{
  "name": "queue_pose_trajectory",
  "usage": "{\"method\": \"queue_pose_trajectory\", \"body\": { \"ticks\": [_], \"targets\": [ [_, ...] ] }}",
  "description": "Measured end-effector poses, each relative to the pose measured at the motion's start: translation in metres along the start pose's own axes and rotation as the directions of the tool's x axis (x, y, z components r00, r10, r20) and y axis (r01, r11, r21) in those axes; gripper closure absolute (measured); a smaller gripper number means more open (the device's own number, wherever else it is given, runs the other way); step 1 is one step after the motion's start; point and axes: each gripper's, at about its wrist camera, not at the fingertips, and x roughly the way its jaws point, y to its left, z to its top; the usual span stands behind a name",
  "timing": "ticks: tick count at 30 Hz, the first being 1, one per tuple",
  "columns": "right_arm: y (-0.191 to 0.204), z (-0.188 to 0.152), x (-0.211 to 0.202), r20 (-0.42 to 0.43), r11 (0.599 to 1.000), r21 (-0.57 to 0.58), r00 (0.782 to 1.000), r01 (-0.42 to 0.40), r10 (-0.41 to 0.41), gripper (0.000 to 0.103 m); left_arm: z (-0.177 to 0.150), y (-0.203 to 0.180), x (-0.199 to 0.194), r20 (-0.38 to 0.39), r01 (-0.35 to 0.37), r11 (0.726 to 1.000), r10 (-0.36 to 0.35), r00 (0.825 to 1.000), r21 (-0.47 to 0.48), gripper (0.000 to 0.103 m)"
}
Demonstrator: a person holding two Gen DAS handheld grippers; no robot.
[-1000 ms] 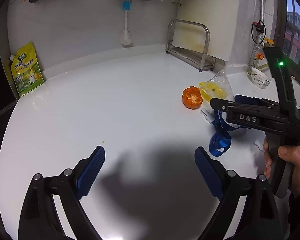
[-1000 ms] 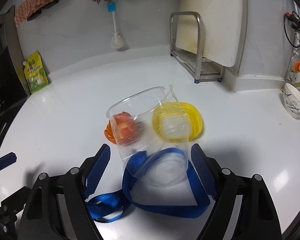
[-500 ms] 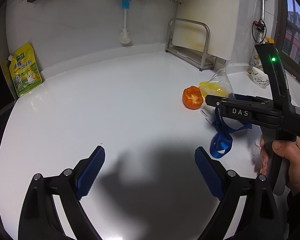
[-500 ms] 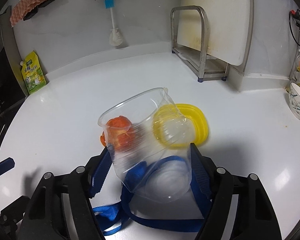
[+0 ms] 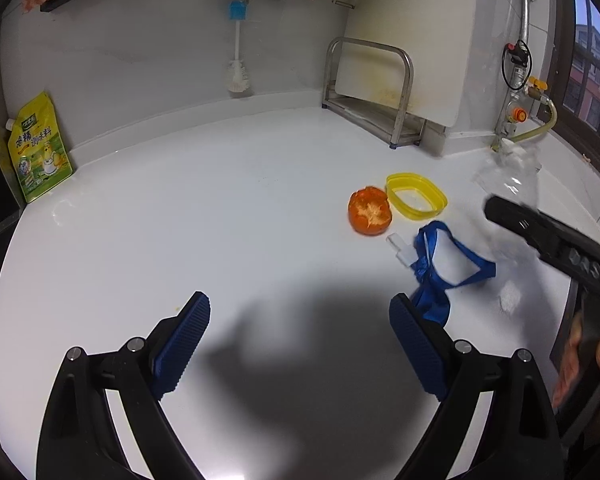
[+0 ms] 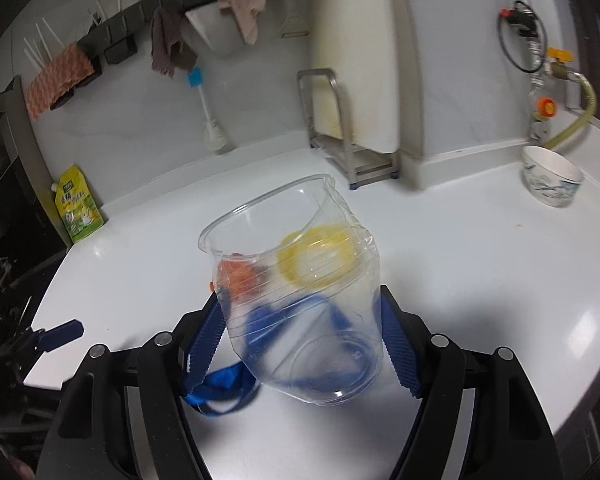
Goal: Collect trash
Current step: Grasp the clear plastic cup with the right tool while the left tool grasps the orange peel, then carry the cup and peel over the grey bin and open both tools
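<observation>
Two tongs work over a white counter. Nearest in the right wrist view, the right tongs grip a clear plastic cup between the blue pads, which press on its lower walls; the cup is tilted, mouth pointing away, and appears lifted off the counter. In the left wrist view the cup shows only as a blurred clear shape above the black right tool, with a hand on its handle at the right edge.

The left tongs are released, pads wide apart with bare counter between them.

Taking the orange fruit half as the landmark: a blue strap lies crumpled on the counter nearer than it and to its right, with a small white plastic piece between the two. A yellow lid lies just beyond the fruit on its right, nearly touching. Farther back and right of the fruit stands a metal rack holding a white cutting board. Far left of the fruit, a yellow-green pouch leans against the wall, and a brush hangs on the back wall. A patterned bowl sits well to the right.
</observation>
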Motion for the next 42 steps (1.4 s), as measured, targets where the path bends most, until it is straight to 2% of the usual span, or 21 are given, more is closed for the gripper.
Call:
{"method": "queue_pose_trajectory", "body": {
  "ticks": [7, 13, 18, 28, 30, 33, 35, 37, 38, 42],
  "targets": [
    [-0.024, -0.012, -0.036, 0.068, 0.995, 0.091, 0.996, 0.044, -0.05, 0.032, 0.027, -0.019, 0.024, -0.01, 0.003, 1.0, -0.003, 1.0, 0.009, 0.013],
    [-0.038, -0.016, -0.047, 0.105, 0.993, 0.095, 0.991, 0.07, -0.08, 0.032, 0.04, -0.03, 0.057, -0.047, -0.023, 1.0, 0.024, 0.999, 0.006, 0.013],
    [-0.051, -0.02, -0.044, 0.094, 0.99, 0.14, 0.994, 0.036, -0.049, 0.032, 0.045, -0.043, 0.082, -0.098, -0.007, 1.0, 0.01, 0.995, 0.027, 0.013],
    [-0.06, -0.018, -0.053, 0.117, 0.982, 0.187, 0.993, -0.005, -0.017, 0.032, 0.058, -0.05, 0.111, -0.127, -0.074, 0.997, 0.076, 0.989, 0.022, 0.015],
    [-0.06, -0.018, -0.055, 0.122, 0.982, 0.19, 0.992, -0.012, -0.012, 0.032, 0.057, -0.05, 0.113, -0.127, -0.079, 0.997, 0.082, 0.988, 0.025, 0.02],
    [-0.059, -0.018, -0.055, 0.125, 0.982, 0.186, 0.992, -0.014, -0.01, 0.032, 0.056, -0.051, 0.112, -0.126, -0.05, 0.998, 0.053, 0.991, 0.025, 0.036],
    [-0.058, -0.018, -0.055, 0.123, 0.983, 0.185, 0.992, -0.016, -0.007, 0.032, 0.056, -0.053, 0.108, -0.12, -0.022, 0.999, 0.025, 0.992, 0.026, 0.059],
    [-0.058, -0.019, -0.054, 0.122, 0.983, 0.183, 0.992, -0.015, -0.008, 0.032, 0.057, -0.056, 0.105, -0.121, -0.01, 0.999, 0.014, 0.993, 0.038, 0.076],
    [-0.058, -0.019, -0.054, 0.123, 0.983, 0.183, 0.992, -0.015, -0.008, 0.032, 0.057, -0.057, 0.102, -0.118, -0.016, 0.999, 0.022, 0.993, 0.046, 0.08],
    [-0.06, -0.021, -0.056, 0.131, 0.981, 0.191, 0.991, -0.021, -0.004, 0.032, 0.058, -0.053, 0.087, -0.099, -0.016, 0.999, 0.021, 0.995, 0.046, 0.085]
  ]
}}
